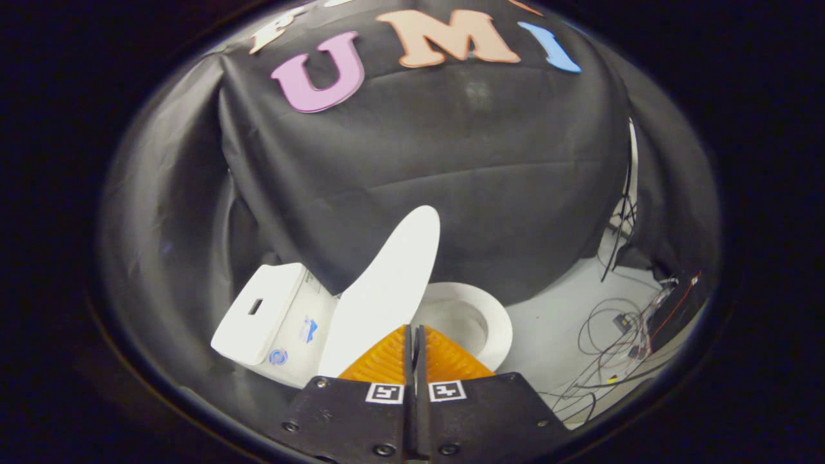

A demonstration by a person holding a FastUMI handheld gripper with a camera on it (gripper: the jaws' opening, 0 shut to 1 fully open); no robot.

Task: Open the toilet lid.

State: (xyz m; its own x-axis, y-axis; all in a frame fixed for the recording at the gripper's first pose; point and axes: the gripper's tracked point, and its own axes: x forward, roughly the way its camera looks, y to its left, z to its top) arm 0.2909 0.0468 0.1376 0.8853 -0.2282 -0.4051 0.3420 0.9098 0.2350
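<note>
The tongs are pressed together, their two fingers meeting along a thin seam with nothing caught between them. Each finger carries a small square marker near its base.

Just ahead of the fingers stands the toilet, seen from above and a little to one side. Its lid is already raised: it stands steeply up on edge, tilted back toward the tank, a long white oval whose lower end reaches down to where the fingertips are. Whether the fingertips actually touch the lid I cannot tell; they sit right against its lower edge as seen from here. The lid is not gripped.

To the right of the lid, just beyond the fingertips, the seat lies flat around the open bowl, a white ring with the hollow showing inside it. To the left of the lid is the tank, a white box with a dark slot in its top and a couple of small stickers on its side, too small to make out.

The toilet stands on a pale floor. Well off to the right of the bowl, a tangle of thin cables sprawls across the floor, with more leads running up the gap at the edge of the black cloth that hangs behind the toilet and wraps around both sides.
</note>
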